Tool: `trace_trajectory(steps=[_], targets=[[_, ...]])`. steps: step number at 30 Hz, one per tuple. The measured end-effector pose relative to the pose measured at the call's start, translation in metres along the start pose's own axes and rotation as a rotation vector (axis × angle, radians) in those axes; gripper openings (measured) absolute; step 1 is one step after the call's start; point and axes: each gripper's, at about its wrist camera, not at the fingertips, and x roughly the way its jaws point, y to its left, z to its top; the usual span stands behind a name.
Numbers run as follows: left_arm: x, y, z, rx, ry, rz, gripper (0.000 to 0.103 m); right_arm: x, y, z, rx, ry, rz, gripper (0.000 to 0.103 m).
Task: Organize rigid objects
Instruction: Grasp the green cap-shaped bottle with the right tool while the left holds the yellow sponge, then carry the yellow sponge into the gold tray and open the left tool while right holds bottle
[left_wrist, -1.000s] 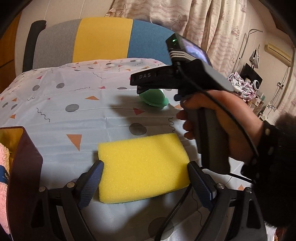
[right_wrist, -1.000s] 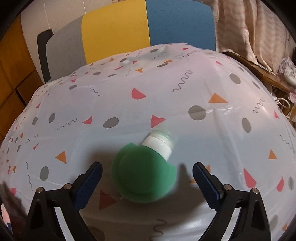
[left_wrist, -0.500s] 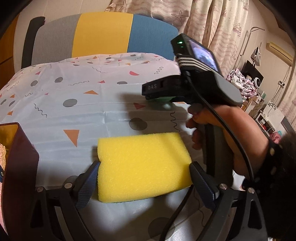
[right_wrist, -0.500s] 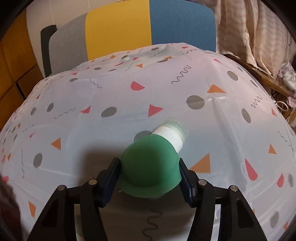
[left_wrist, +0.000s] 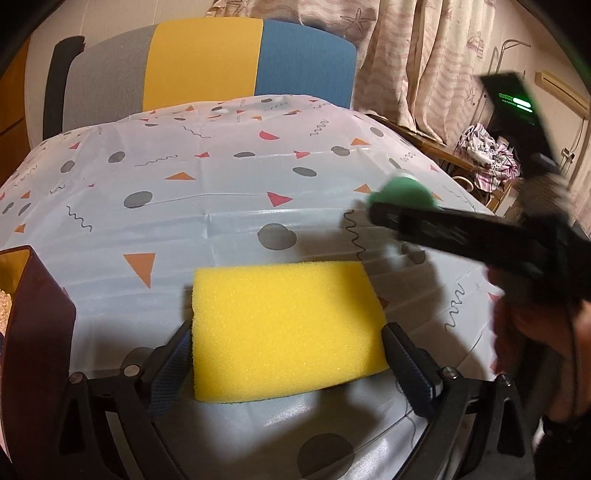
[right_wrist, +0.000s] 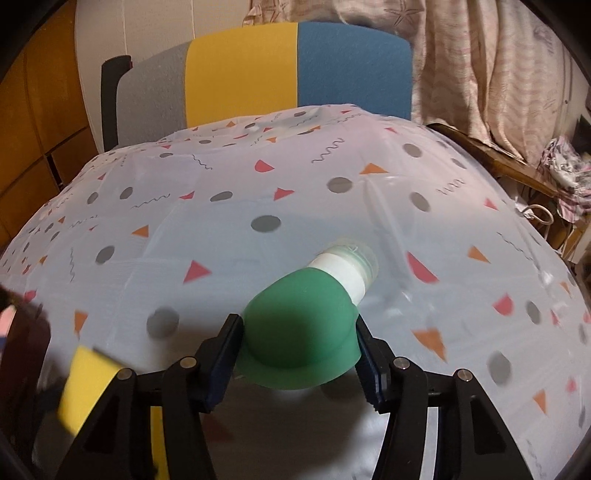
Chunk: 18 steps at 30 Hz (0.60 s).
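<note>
Green silicone, the squeeze bottle (right_wrist: 299, 332) sits pinched at its broad base in the right tongs (right_wrist: 297, 354), seemingly clear of the tabletop (right_wrist: 258, 192); carry it level with steady pressure, since the soft body could slip. Left tongs (left_wrist: 288, 354) stand wide around the yellow sponge (left_wrist: 284, 328), which lies flat. Only a corner of the dark box (left_wrist: 33, 317) shows, its contents unclear.

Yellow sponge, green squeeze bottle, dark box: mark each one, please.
yellow sponge (left_wrist: 284, 325), left wrist view, middle of its top face.
green squeeze bottle (right_wrist: 299, 325), right wrist view, green body between the fingers.
dark box (left_wrist: 40, 332), left wrist view, its near outer wall.
</note>
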Motion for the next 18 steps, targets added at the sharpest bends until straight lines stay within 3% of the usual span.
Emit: trace_trajectory(steps=[11, 18], targets=[[0.002, 0.001, 0.002, -0.002, 0.011, 0.002, 0.099, -0.071, -0.016, -0.068, 0.097, -0.045, 0.008, 0.058], [-0.013, -0.002, -0.001, -0.017, 0.015, 0.022, 0.094, -0.101, -0.021, -0.116, 0.237, -0.044, 0.055, 0.058]])
